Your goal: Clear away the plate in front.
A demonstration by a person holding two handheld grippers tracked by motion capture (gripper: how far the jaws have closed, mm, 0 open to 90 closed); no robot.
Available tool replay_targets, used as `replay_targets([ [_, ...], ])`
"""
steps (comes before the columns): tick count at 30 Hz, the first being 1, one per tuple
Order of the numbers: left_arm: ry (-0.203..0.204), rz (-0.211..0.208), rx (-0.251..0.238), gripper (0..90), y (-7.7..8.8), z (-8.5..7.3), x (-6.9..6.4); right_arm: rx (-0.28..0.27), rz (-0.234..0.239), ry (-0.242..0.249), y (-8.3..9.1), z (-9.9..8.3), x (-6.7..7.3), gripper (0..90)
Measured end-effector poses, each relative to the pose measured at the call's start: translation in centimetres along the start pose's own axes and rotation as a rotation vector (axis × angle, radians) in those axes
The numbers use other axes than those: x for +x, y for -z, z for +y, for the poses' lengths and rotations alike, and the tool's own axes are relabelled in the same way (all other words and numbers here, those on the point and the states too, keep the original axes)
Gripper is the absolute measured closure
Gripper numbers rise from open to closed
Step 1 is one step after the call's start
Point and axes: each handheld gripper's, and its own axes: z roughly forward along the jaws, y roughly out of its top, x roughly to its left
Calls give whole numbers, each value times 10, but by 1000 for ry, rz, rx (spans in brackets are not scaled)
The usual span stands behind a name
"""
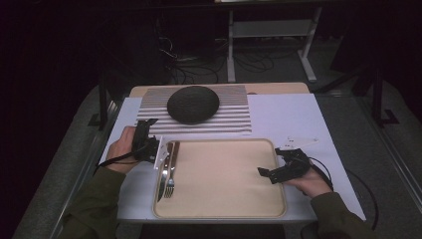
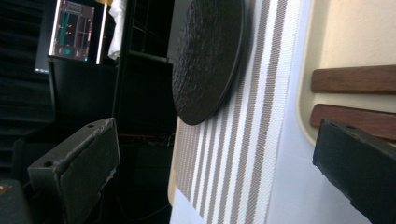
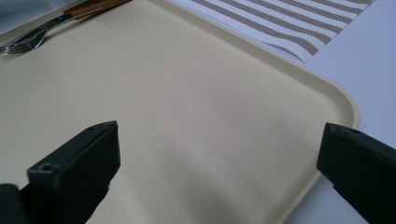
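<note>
A dark round plate (image 1: 193, 103) (image 2: 208, 56) rests on a striped placemat (image 1: 219, 119) (image 2: 252, 116) (image 3: 289, 23) at the back of the table. In front lies a beige tray (image 1: 224, 199) (image 3: 187, 93) (image 2: 306, 93). At its left side are a fork (image 1: 170, 181) (image 3: 23, 42) and a knife (image 1: 162, 181), both with wooden handles (image 2: 355, 79). My left gripper (image 1: 149, 132) (image 2: 217, 172) is open beside the tray's far left corner and points at the placemat and plate. My right gripper (image 1: 271, 162) (image 3: 215, 168) is open just above the tray's right part, with nothing between its jaws.
The white table top (image 1: 293, 114) ends close to the tray's front and to the right of my right hand. Beyond the table stand desk legs (image 1: 231, 50) with cables on the floor (image 1: 199, 69). A lit monitor (image 2: 72, 30) is far off.
</note>
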Motion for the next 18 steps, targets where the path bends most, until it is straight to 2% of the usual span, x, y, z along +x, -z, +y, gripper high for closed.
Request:
replay_targets([
  [15, -13, 9, 8, 1, -21, 1, 12, -3, 0, 1, 0, 0, 0, 0],
  [18, -20, -3, 12, 1, -25, 3, 12, -7, 2, -3, 1, 1, 0, 0],
])
